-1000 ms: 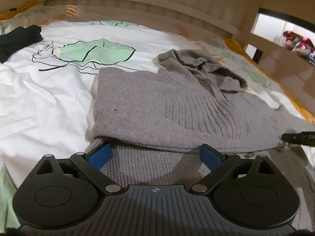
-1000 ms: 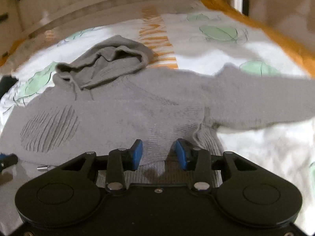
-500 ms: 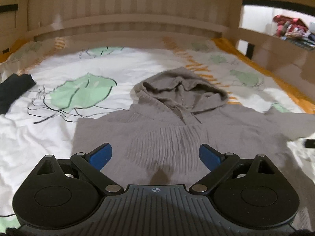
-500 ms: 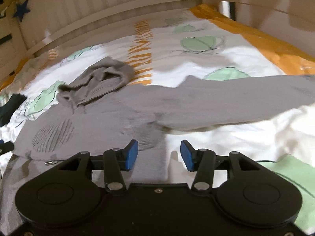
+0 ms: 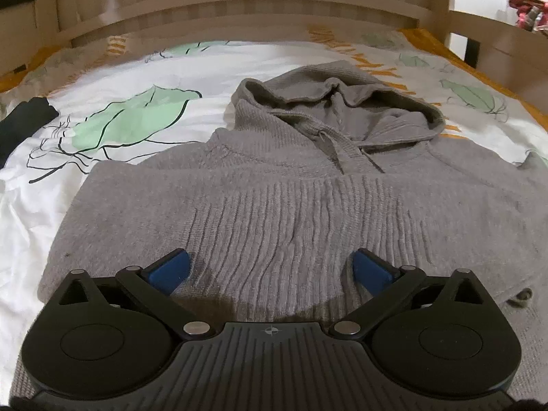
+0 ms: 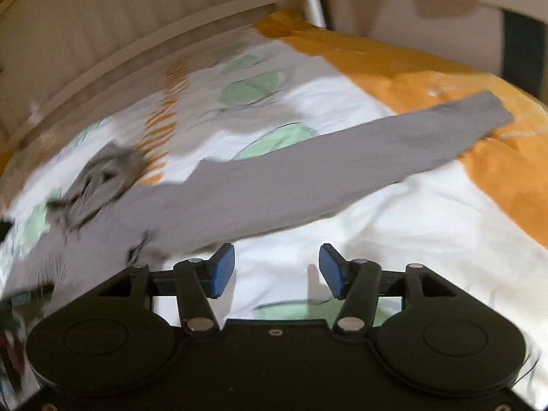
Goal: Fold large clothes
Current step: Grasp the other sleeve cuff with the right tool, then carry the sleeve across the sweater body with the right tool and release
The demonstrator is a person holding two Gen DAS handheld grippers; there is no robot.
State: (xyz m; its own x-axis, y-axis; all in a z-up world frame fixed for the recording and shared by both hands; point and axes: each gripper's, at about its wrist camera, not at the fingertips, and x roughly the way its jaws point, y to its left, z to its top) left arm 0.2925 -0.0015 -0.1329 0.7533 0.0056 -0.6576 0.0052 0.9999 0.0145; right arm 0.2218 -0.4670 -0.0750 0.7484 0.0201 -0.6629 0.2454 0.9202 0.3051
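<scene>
Only the right view shows the hoodie's [image 5: 274, 205] sleeve [image 6: 342, 171] stretched across the bed [image 6: 428, 233]. Left tool [image 5: 270, 269] gapes wide over its chest, opening; right tool [image 6: 276, 270] opens, empty. Headboard [image 5: 257, 10] behind.

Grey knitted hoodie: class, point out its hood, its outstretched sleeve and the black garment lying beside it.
Hood [image 5: 342, 102], left wrist view, on the folded hood fabric.
Outstretched sleeve [image 6: 376, 157], right wrist view, mid-sleeve.
Black garment [image 5: 24, 120], left wrist view, on its visible corner at the picture's left edge.
</scene>
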